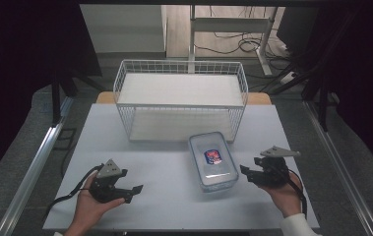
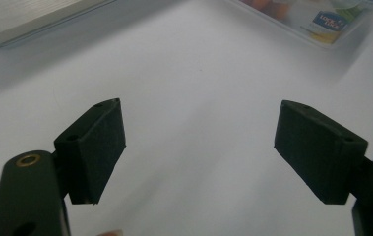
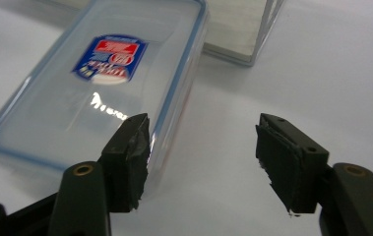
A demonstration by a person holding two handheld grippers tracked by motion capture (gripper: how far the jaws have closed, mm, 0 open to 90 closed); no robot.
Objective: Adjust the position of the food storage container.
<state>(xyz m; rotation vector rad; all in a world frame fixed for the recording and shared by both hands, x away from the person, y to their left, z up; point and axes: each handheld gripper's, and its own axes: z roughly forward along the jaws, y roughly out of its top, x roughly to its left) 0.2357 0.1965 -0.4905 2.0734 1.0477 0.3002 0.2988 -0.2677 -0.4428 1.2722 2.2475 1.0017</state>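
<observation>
A clear plastic food box (image 1: 212, 160) with a blue-edged lid and a red and blue label lies on the white table, in front of a white wire shelf rack (image 1: 180, 98). My right gripper (image 1: 245, 173) rests open just right of the box; in the right gripper view the box (image 3: 100, 83) sits close beside its left jaw, not between the jaws. My left gripper (image 1: 134, 191) is open near the front left, well apart from the box, with bare table between its jaws (image 2: 201, 147). A corner of the box (image 2: 317, 19) shows far off.
The rack has two tiers and stands at the back middle of the table (image 1: 169, 162); its base (image 2: 31, 19) shows in the left gripper view. Cables and a desk frame (image 1: 233, 29) lie on the floor beyond. Metal rails run along both sides.
</observation>
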